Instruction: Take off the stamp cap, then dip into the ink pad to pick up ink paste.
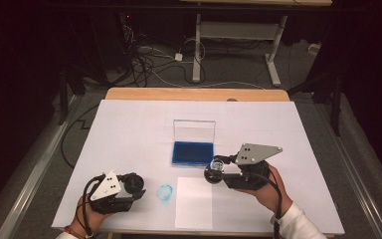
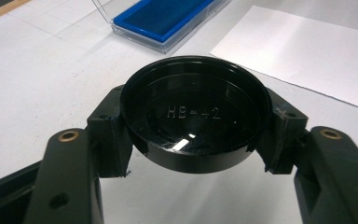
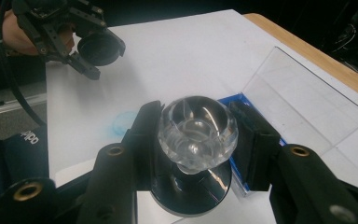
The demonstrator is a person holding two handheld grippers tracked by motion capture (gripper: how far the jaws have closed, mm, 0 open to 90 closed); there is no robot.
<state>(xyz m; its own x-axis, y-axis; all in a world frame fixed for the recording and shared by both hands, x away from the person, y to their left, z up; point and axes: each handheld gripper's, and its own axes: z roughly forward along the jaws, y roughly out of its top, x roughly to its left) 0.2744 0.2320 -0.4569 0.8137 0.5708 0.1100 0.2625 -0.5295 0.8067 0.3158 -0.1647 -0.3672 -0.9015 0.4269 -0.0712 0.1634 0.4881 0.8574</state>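
My left gripper (image 1: 134,186) is at the table's front left, shut on a round black cap (image 2: 193,119) stamped HB-42, hollow side facing the camera. The same cap (image 3: 100,46) hangs just above the table in the right gripper view. To the right, my right gripper (image 1: 219,169) is shut on a round stamp (image 3: 198,128) with a clear faceted knob and a black disc base, held over the near right corner of the blue ink pad (image 1: 193,152). The pad lies in a clear case whose lid (image 1: 194,131) stands open behind it.
A white sheet of paper (image 1: 194,201) lies at the front middle, just below the stamp. A round blue ink smudge (image 1: 165,193) marks the white table cover (image 1: 129,129) between the paper and my left gripper. Beyond the table's wooden far edge are cables and a desk frame.
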